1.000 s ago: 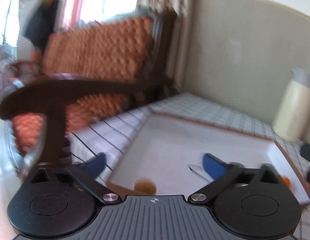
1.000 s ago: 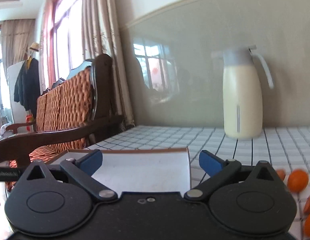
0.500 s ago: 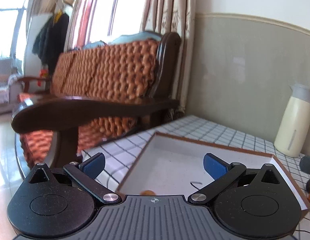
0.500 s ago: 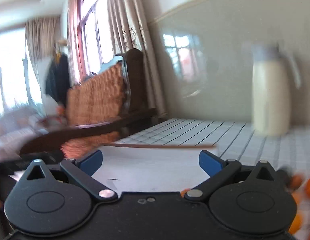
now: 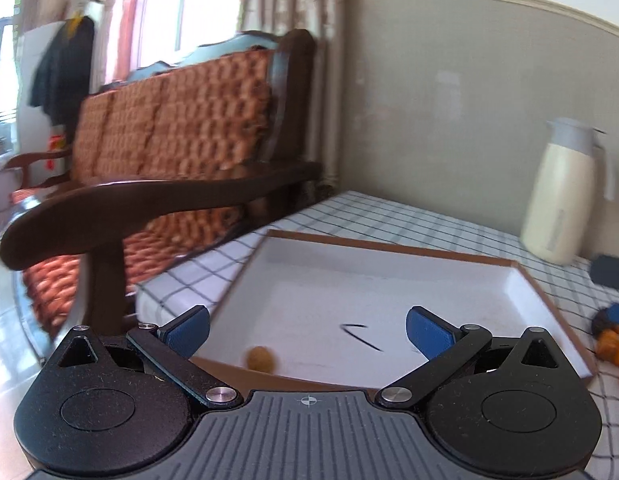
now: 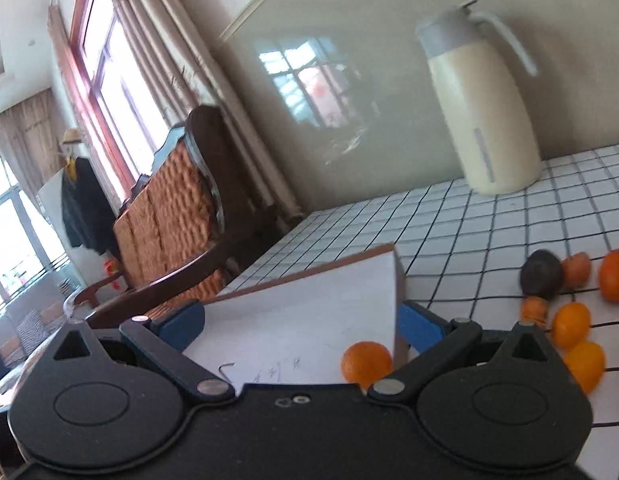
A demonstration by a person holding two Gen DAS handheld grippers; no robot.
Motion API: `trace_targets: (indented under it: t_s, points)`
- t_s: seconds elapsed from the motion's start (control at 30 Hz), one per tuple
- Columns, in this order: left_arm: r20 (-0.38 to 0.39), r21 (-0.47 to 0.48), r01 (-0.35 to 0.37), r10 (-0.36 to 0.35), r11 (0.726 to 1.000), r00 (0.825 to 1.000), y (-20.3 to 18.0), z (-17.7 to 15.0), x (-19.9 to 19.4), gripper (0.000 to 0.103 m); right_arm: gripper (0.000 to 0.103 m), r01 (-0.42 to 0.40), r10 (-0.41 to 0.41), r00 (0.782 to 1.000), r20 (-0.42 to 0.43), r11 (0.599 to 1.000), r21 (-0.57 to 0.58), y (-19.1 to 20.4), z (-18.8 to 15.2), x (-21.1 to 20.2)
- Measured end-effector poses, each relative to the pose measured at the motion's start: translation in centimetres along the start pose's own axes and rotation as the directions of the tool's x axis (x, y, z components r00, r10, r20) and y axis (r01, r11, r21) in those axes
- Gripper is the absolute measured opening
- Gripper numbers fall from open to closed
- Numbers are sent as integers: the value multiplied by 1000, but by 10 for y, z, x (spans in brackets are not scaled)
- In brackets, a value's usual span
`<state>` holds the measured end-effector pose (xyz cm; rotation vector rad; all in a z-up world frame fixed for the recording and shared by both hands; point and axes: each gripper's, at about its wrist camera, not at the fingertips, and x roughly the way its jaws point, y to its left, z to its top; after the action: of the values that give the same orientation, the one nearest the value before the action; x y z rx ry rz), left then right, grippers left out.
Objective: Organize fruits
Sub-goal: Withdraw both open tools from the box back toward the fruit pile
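Note:
A shallow white tray with a brown rim (image 5: 389, 246) lies on the checked tablecloth. A small brownish-yellow fruit (image 5: 261, 358) sits in its near left corner. My left gripper (image 5: 307, 326) is open and empty above the tray's near edge. In the right wrist view, my right gripper (image 6: 301, 322) is open and empty over the tray (image 6: 309, 308), and an orange fruit (image 6: 366, 363) lies in the tray by its right wall. Several orange fruits (image 6: 571, 324) and a dark fruit (image 6: 541, 274) lie loose on the cloth to the tray's right; they also show in the left wrist view (image 5: 611, 340).
A cream thermos jug (image 5: 561, 192) stands at the back near the wall; it also shows in the right wrist view (image 6: 485, 108). A dark object (image 5: 609, 272) lies beside it. A wooden sofa with orange cushions (image 5: 169, 152) stands just left of the table edge.
Both grippers shifted and tilted. The right view now looks down into the tray, showing an orange fruit in it and the loose fruits at right. Both stay open.

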<state>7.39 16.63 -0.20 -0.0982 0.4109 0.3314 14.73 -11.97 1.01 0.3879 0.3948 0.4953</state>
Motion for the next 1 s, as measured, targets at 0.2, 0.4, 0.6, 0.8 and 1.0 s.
trace_targets:
  t_s: [0.2, 0.4, 0.6, 0.8, 1.0]
  points:
    - [55, -55, -27, 30, 998, 998, 2, 2, -11, 103, 97, -30, 30, 1000, -4, 995, -94, 8, -3, -10]
    - [37, -122, -27, 32, 992, 999, 4, 5, -6, 103, 97, -69, 70, 996, 54, 998, -14, -5, -4, -20]
    - [-16, -103, -51, 49, 993, 999, -7, 8, 0, 103, 97, -40, 43, 999, 14, 987, -154, 4, -4, -24]
    - [32, 46, 3, -5, 999, 999, -41, 7, -9, 103, 97, 29, -26, 1000, 15, 969, -245, 3, -6, -43]
    - [52, 41, 116, -118, 992, 992, -66, 6, -19, 103, 97, 95, -83, 995, 61, 969, -229, -16, -8, -68]
